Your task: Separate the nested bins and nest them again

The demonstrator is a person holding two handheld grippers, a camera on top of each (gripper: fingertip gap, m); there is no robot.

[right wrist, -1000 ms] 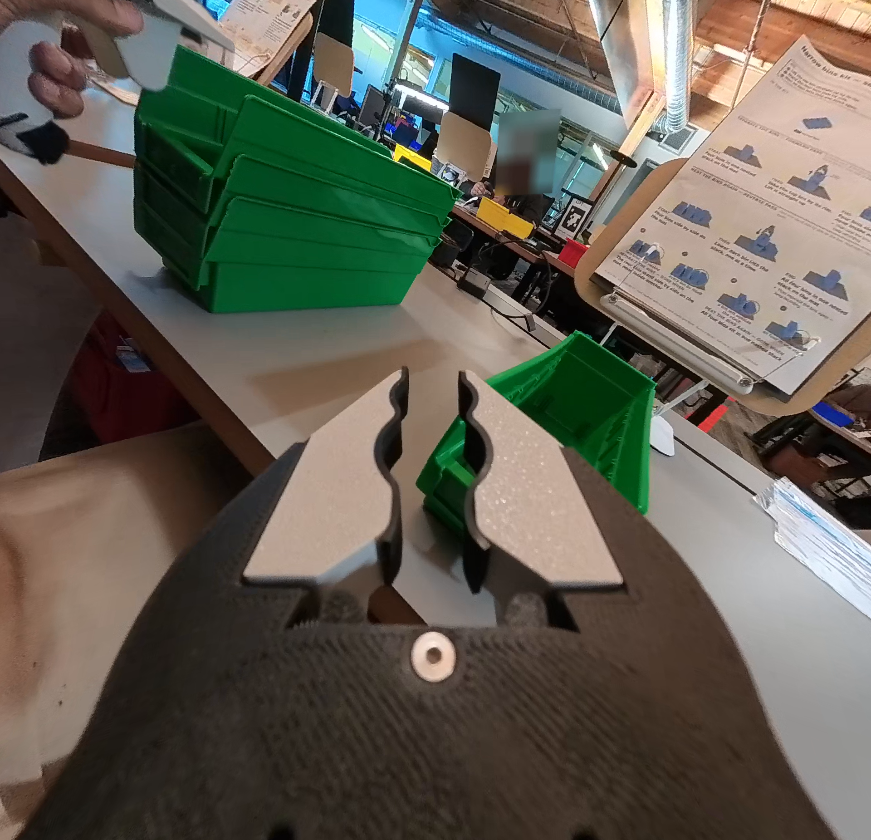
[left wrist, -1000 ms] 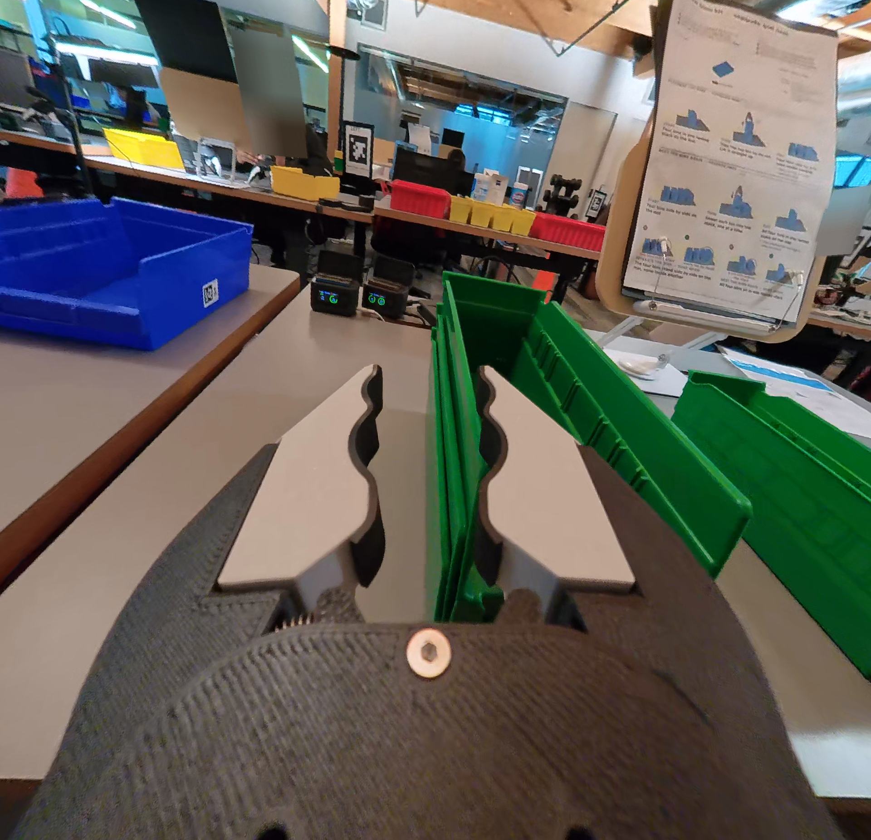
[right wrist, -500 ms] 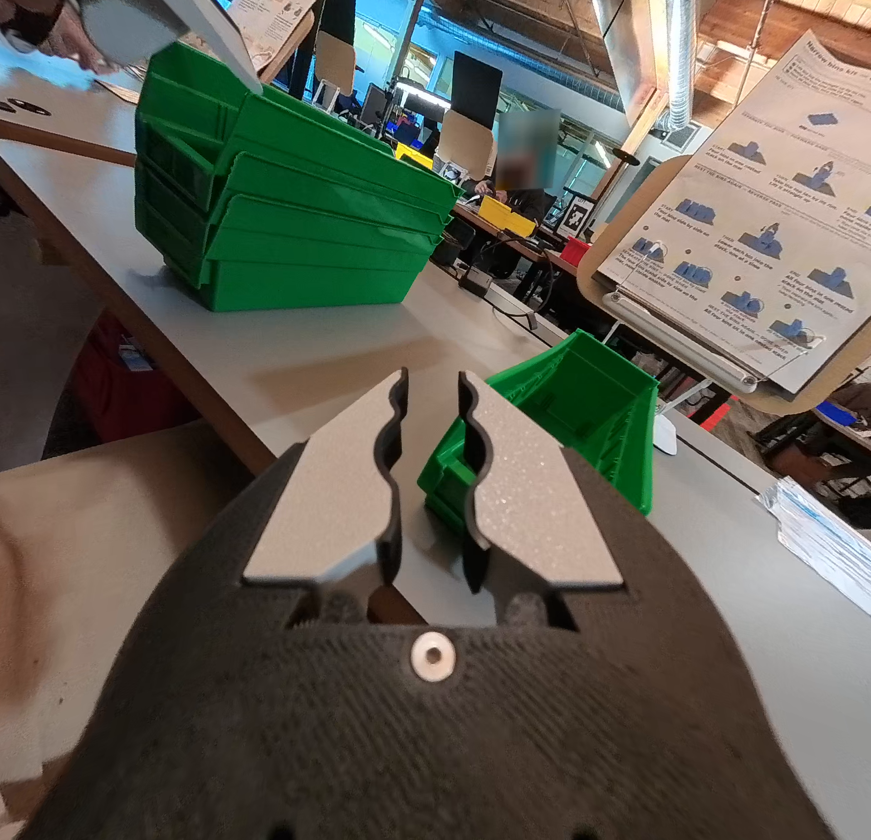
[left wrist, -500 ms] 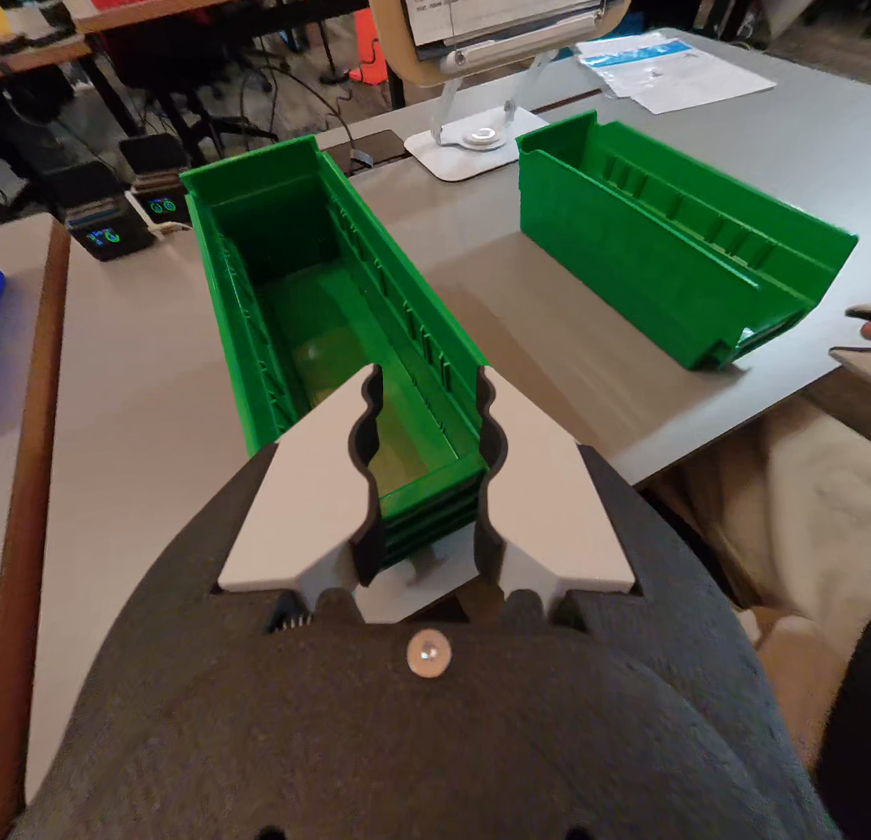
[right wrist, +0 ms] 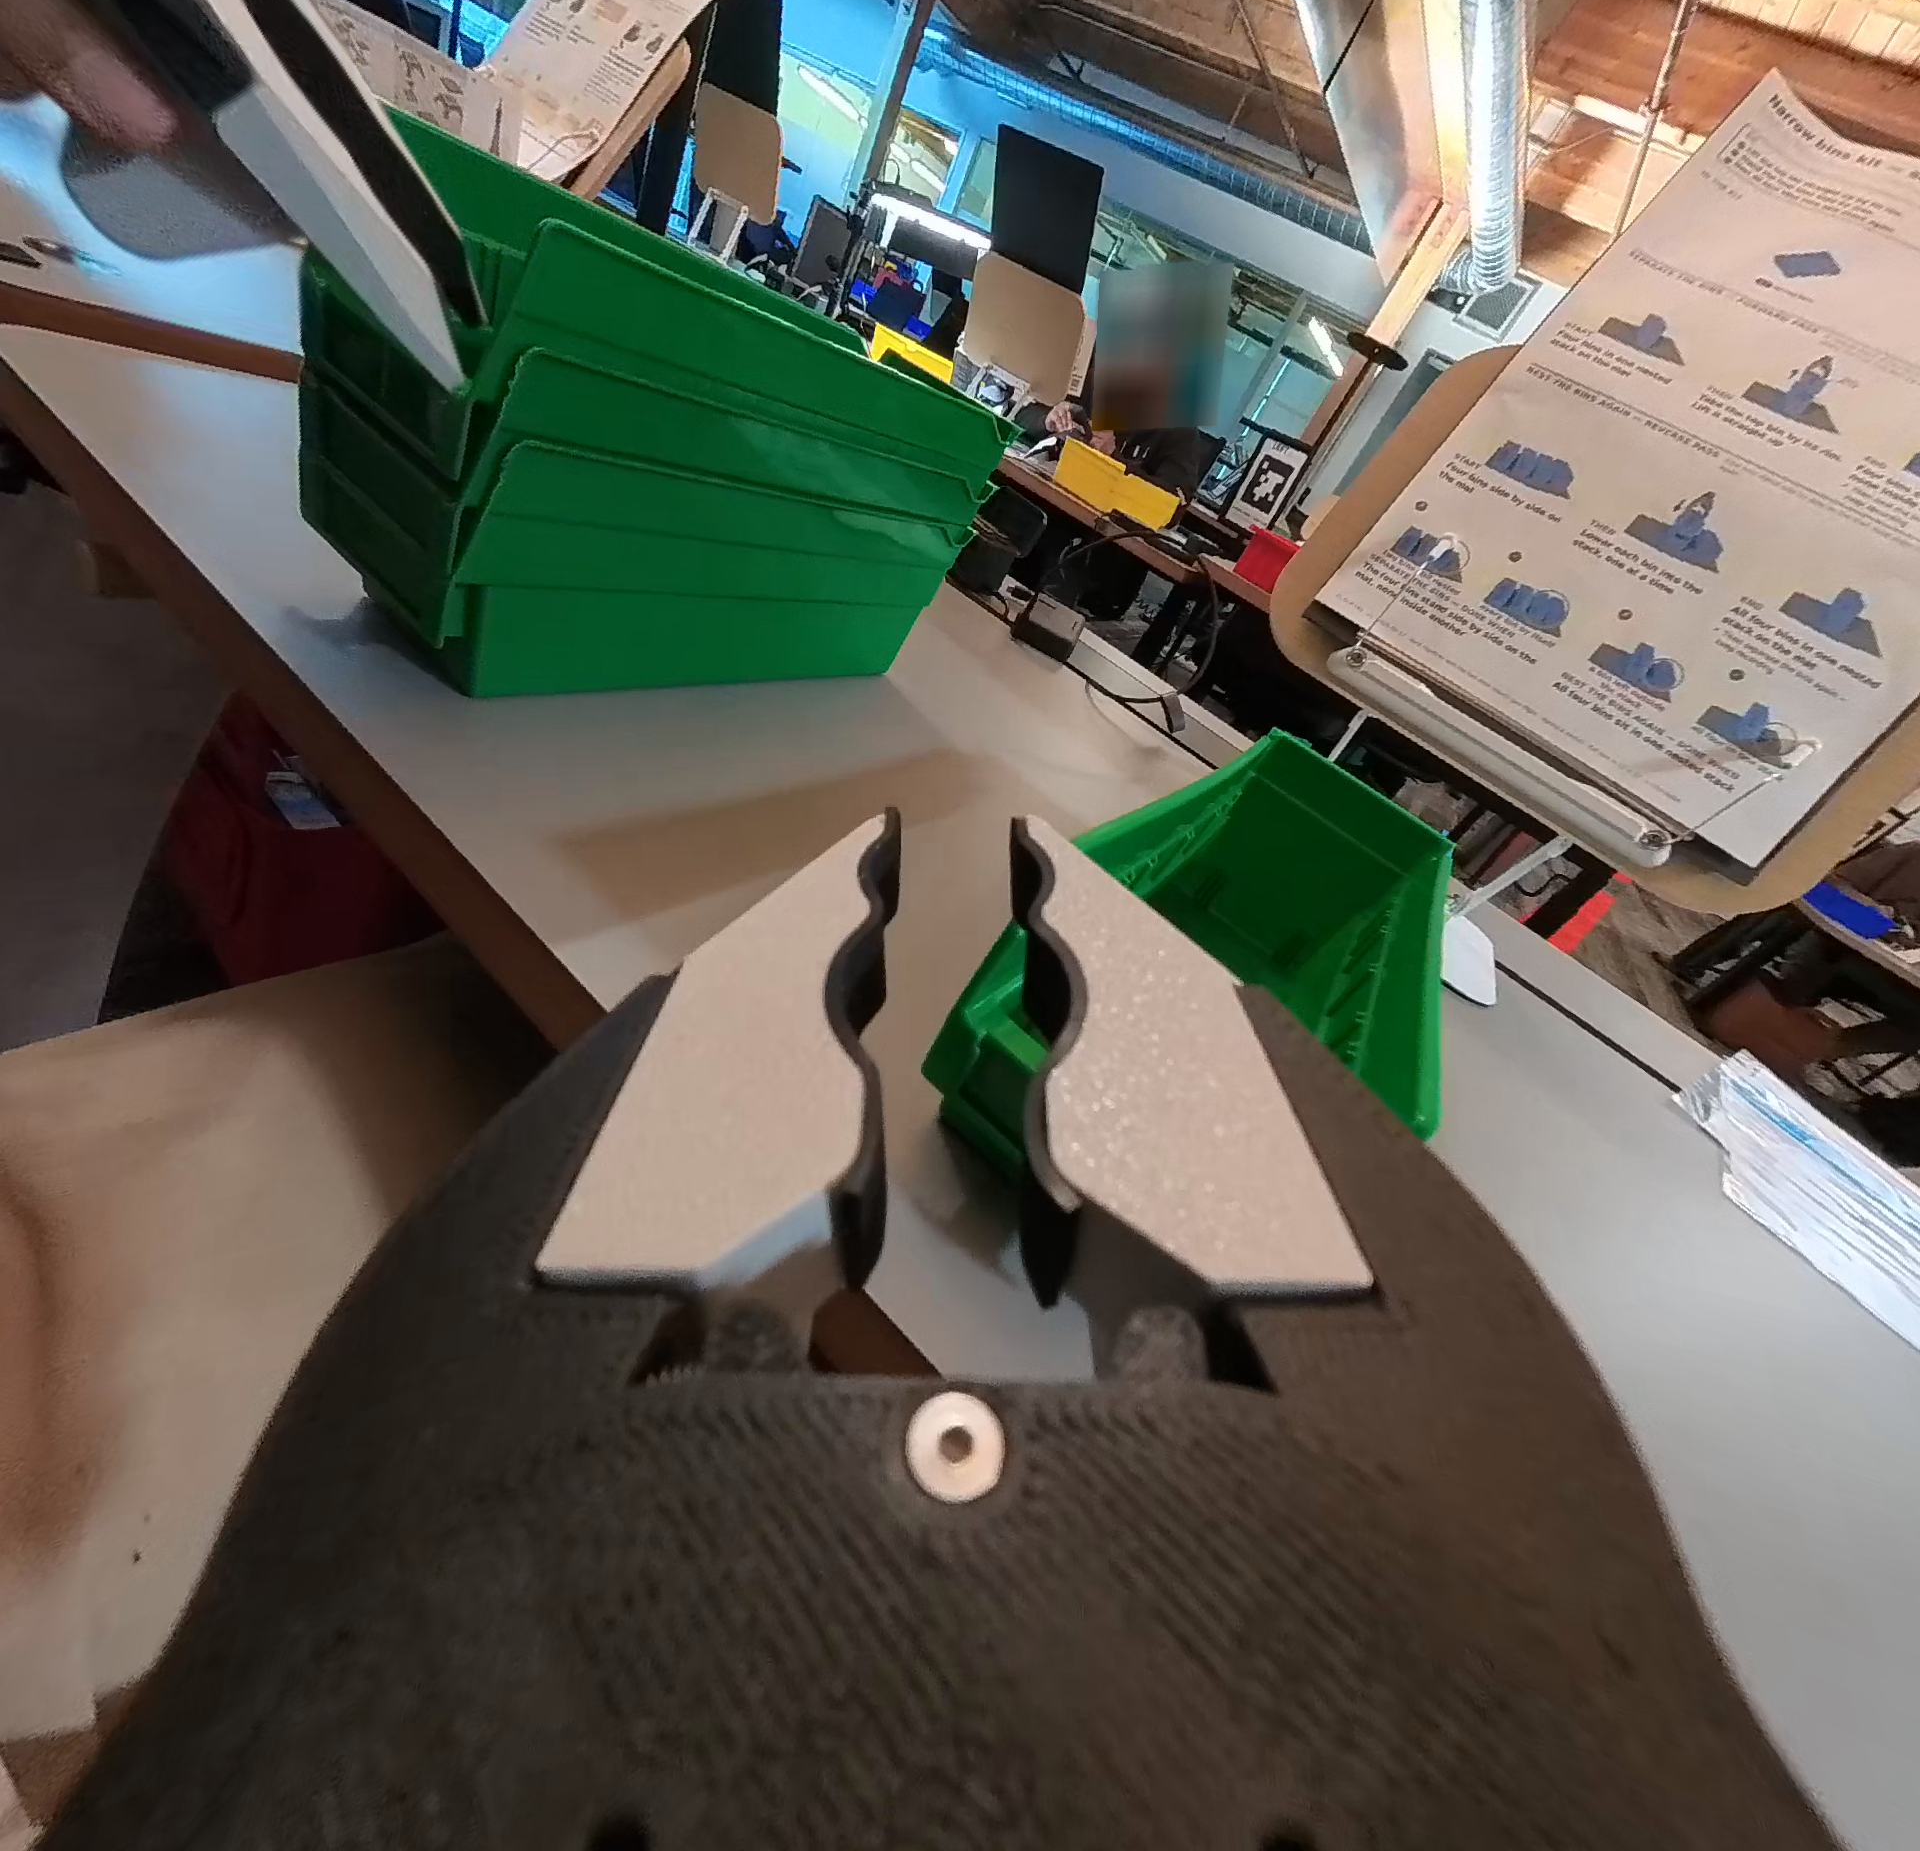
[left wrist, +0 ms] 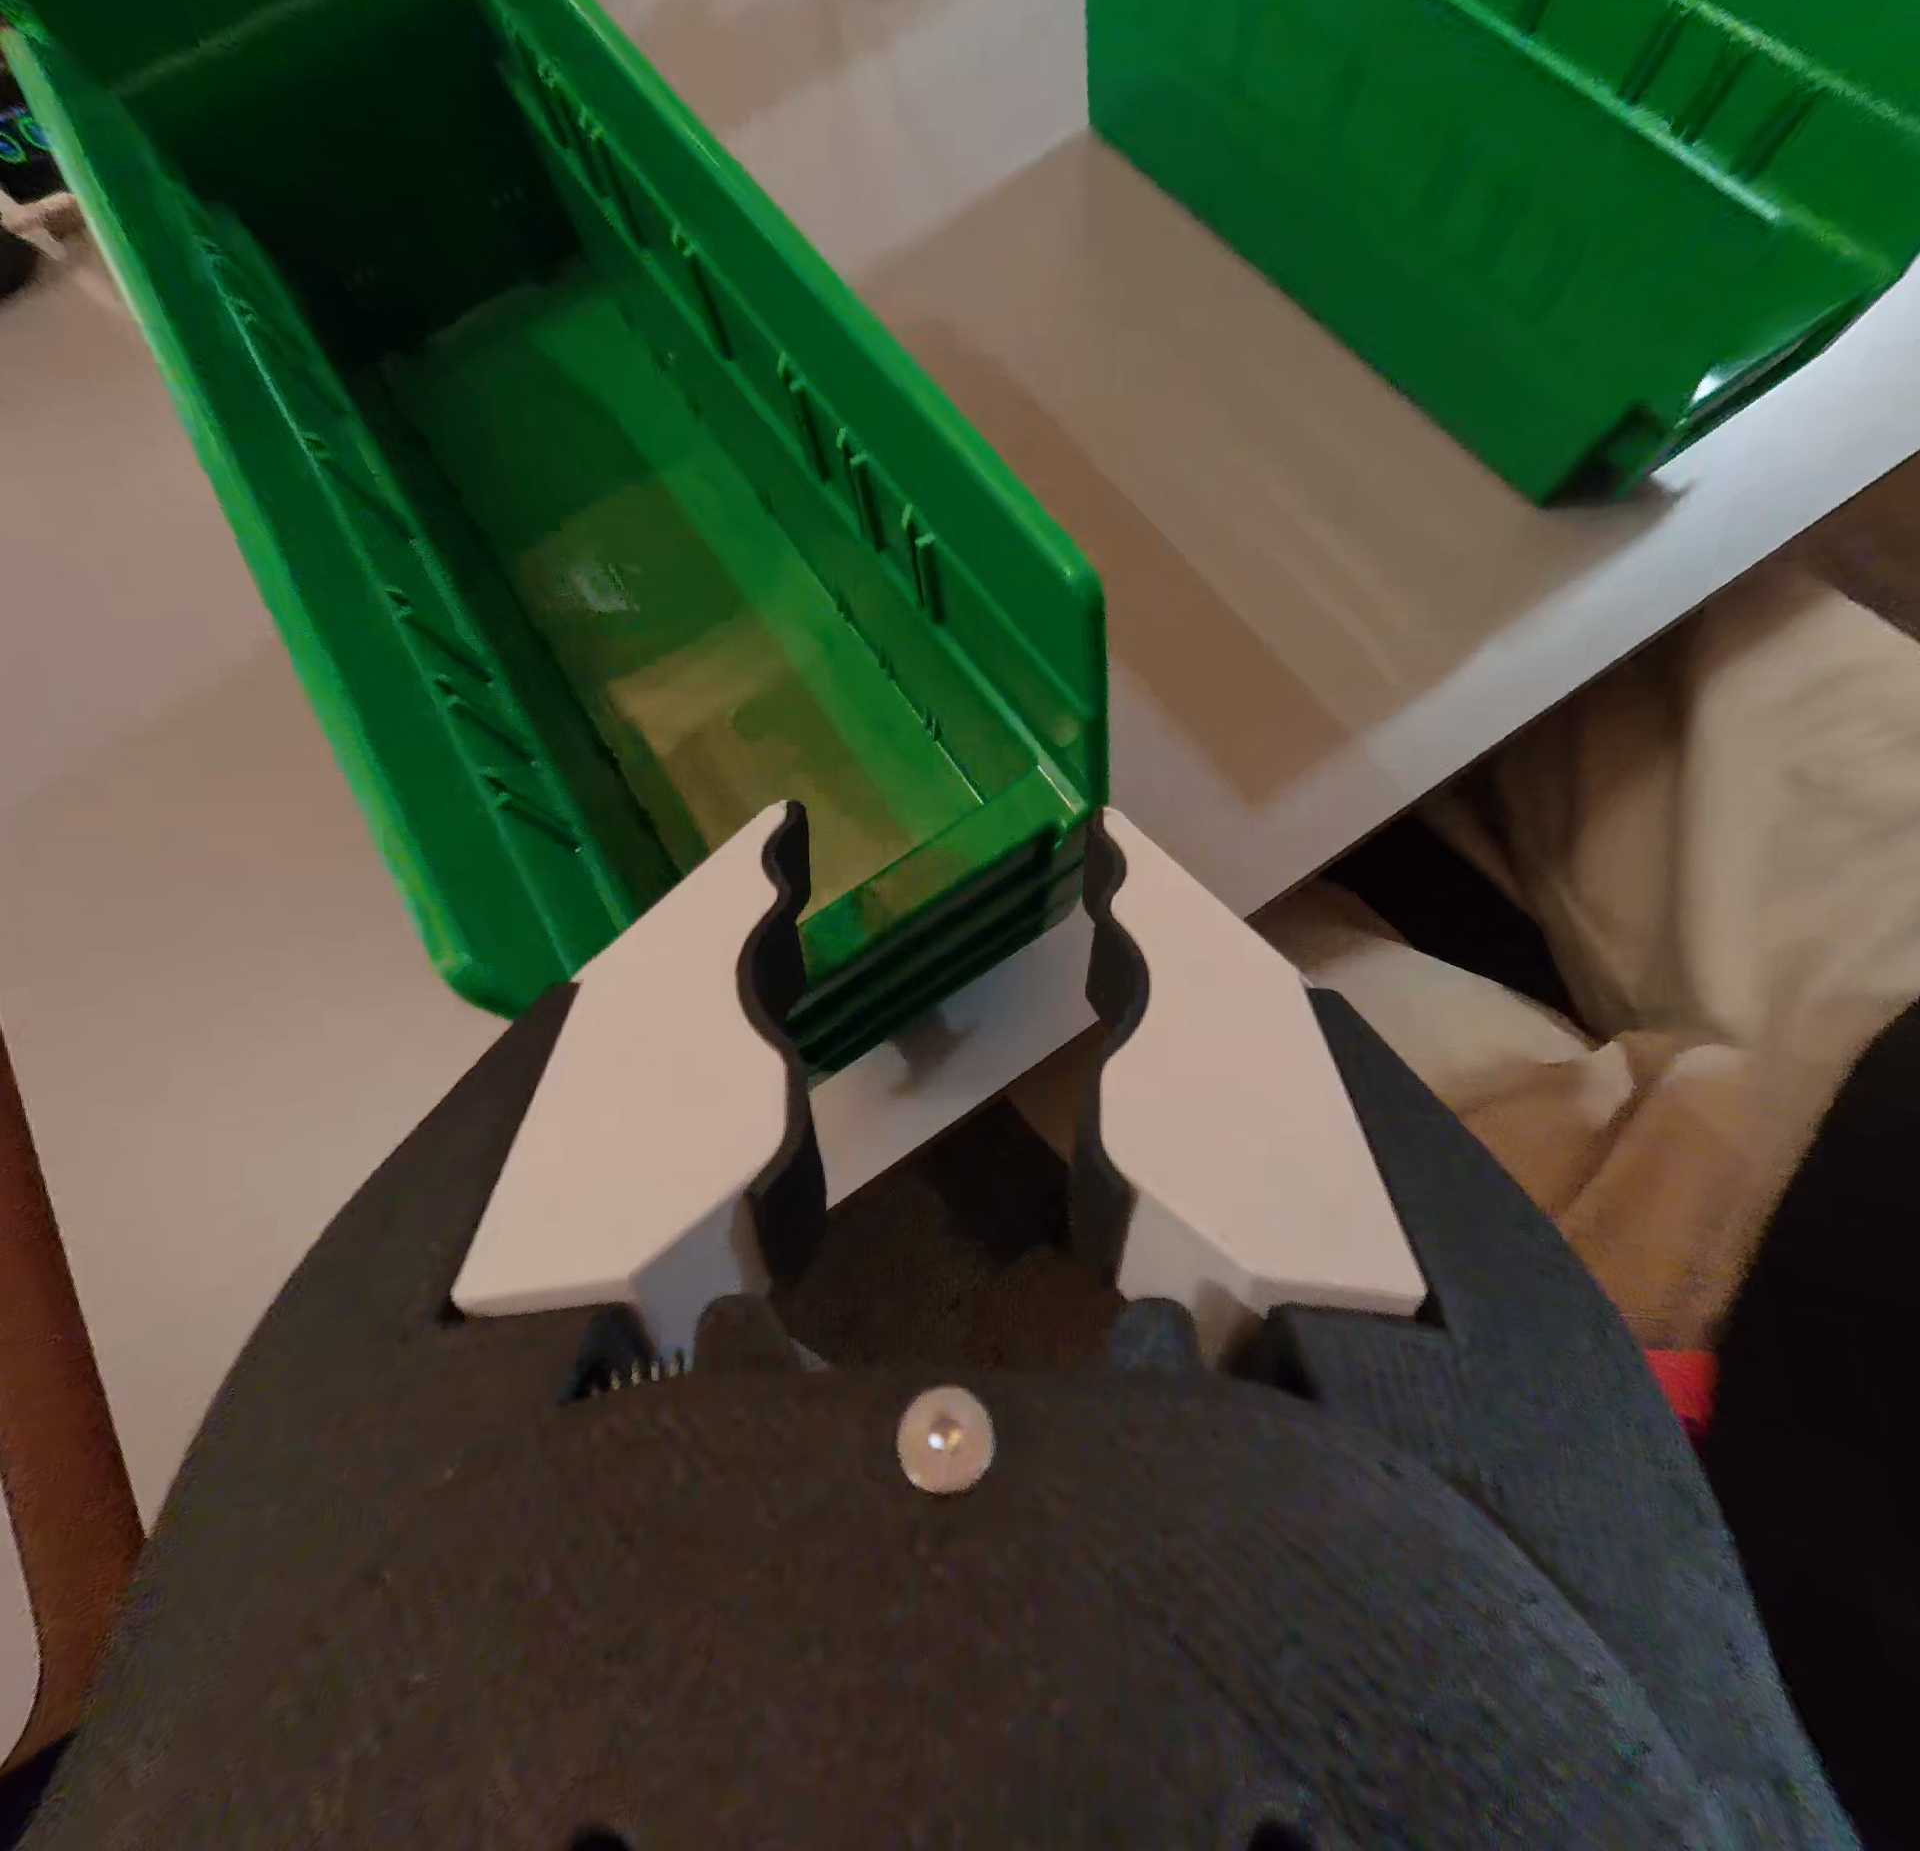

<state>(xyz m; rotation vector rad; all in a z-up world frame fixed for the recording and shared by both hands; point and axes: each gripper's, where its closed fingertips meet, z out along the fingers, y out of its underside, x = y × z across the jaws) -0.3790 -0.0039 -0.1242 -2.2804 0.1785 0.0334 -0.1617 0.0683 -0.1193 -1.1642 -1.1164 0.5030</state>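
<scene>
A big paper sheet with blue pictures (right wrist: 1621,513) hangs on a tan board on a white stand. A pile of papers (right wrist: 1818,1178) lies on the grey desk (right wrist: 665,793). Far back, yellow boxes (right wrist: 1112,476) sit on other tables. A silver pipe (right wrist: 1382,87) runs overhead.

bare table (left wrist: 1091,326) lane between stack (left wrist: 582,471) and bin (left wrist: 1455,191).

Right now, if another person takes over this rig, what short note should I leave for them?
Left claw: open, at the near end wall of the nested stack, gripping nothing.
Right claw: open and empty, near the single bin.
Both sit on the grey table.
Done: one bin appears separated.
Left: separate the remaining bins in the stack, then nest all again.
</scene>
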